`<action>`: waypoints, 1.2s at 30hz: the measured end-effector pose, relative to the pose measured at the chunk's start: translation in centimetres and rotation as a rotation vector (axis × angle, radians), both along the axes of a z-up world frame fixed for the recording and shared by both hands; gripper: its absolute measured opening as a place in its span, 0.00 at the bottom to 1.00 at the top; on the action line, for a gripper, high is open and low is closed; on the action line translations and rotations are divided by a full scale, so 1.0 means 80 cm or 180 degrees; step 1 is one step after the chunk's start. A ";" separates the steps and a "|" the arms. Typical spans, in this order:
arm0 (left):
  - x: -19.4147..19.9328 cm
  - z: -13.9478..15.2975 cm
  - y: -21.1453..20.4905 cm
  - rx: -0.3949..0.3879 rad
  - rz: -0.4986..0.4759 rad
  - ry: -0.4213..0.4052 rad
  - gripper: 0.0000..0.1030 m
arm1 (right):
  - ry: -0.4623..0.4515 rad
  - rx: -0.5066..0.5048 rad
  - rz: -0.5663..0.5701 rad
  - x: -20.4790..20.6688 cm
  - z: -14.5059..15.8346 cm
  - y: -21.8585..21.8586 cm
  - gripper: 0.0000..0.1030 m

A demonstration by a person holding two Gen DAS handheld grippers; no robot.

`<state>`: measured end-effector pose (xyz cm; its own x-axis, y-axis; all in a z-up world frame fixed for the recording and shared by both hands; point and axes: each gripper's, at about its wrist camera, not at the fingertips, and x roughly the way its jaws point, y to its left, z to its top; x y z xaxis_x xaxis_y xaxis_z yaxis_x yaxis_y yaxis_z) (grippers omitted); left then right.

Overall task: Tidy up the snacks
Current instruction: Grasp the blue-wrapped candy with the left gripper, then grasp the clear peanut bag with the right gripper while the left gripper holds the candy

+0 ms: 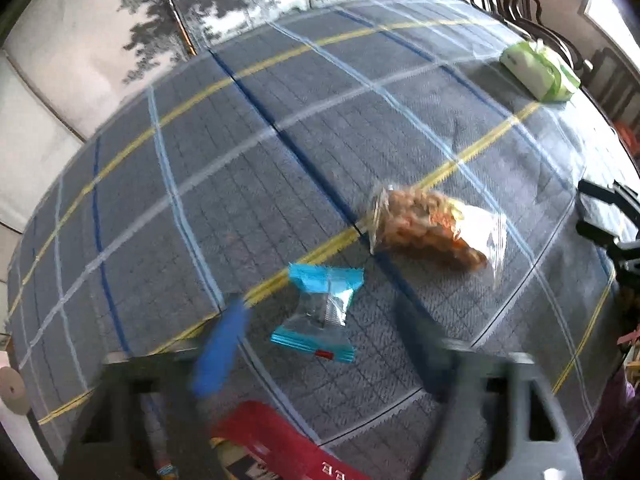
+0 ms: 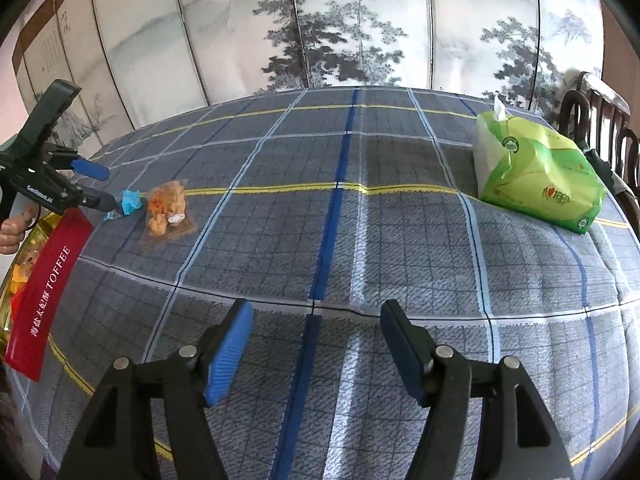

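One blue-wrapped candy (image 1: 320, 312) lies at lower centre on the checked bench (image 2: 400, 240), between the left gripper (image 2: 102, 186)'s spread jaws; one bag of orange snacks (image 1: 432, 228) just beside, one red toffee box (image 2: 44, 292) near; right gripper (image 2: 316, 312) jaws spread, empty

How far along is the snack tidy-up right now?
Done: some wrapped sweets already lie in the red toffee box. In hand: the left gripper, fingers open, straddles the blue candy, not yet gripping it. Left: that candy and the clear snack bag are on the cloth; the right gripper is open and empty.
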<state>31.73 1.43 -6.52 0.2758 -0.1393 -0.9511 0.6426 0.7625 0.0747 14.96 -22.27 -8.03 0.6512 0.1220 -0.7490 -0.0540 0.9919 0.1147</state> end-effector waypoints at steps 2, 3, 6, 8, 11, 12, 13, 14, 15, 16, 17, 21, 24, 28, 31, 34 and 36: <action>0.001 -0.012 0.000 0.0068 0.0092 0.0018 0.22 | 0.0020 -0.0019 0.0001 0.003 -0.001 0.002 0.66; 0.000 -0.011 0.001 0.0053 0.0138 0.0029 0.22 | 0.0026 -0.0020 0.0002 0.003 -0.001 0.002 0.66; -0.012 -0.005 -0.001 0.0098 0.0356 -0.0093 0.21 | 0.0039 -0.0033 -0.0005 0.004 -0.002 0.004 0.66; -0.025 0.007 0.004 -0.0128 0.0573 -0.0053 0.21 | 0.0041 -0.0030 -0.0013 0.005 -0.002 0.004 0.66; -0.059 0.029 0.010 -0.0401 0.0938 0.0004 0.21 | 0.0044 -0.0041 -0.0018 0.005 -0.002 0.005 0.68; -0.075 0.037 0.014 -0.0538 0.1049 0.0062 0.21 | 0.0043 -0.0042 -0.0022 0.004 -0.003 0.005 0.68; -0.089 0.042 0.018 -0.0672 0.1132 0.0136 0.21 | 0.0042 -0.0039 -0.0024 0.004 -0.003 0.005 0.68; -0.107 0.049 0.023 -0.0833 0.1243 0.0223 0.22 | 0.0039 -0.0038 -0.0027 0.004 -0.003 0.005 0.68; -0.120 0.052 0.025 -0.0922 0.1317 0.0264 0.22 | 0.0030 -0.0037 -0.0028 0.004 -0.002 0.005 0.68; -0.134 0.056 0.029 -0.1014 0.1386 0.0291 0.22 | 0.0006 -0.0034 -0.0026 0.002 -0.001 0.005 0.68; -0.152 0.064 0.035 -0.1111 0.1452 0.0295 0.22 | -0.0030 -0.0025 -0.0013 0.000 0.001 0.006 0.68; -0.201 0.085 0.044 -0.1152 0.1561 0.0125 0.22 | -0.0146 0.0031 0.0376 -0.006 0.007 0.026 0.68; -0.231 0.100 0.058 -0.1203 0.1640 0.0057 0.22 | -0.0164 0.0039 0.0717 0.003 0.015 0.063 0.68; -0.259 0.112 0.079 -0.1250 0.1762 -0.0014 0.22 | -0.0234 0.0089 0.1023 0.043 0.029 0.116 0.69; -0.274 0.121 0.096 -0.1250 0.1883 -0.0100 0.22 | -0.0195 -0.0023 0.1222 0.083 0.025 0.157 0.69; -0.287 0.128 0.111 -0.1218 0.1975 -0.0215 0.22 | -0.0104 -0.0194 0.1246 0.115 0.016 0.181 0.69; -0.296 0.132 0.121 -0.1179 0.2026 -0.0309 0.22 | -0.0096 -0.0199 0.1243 0.128 0.012 0.189 0.69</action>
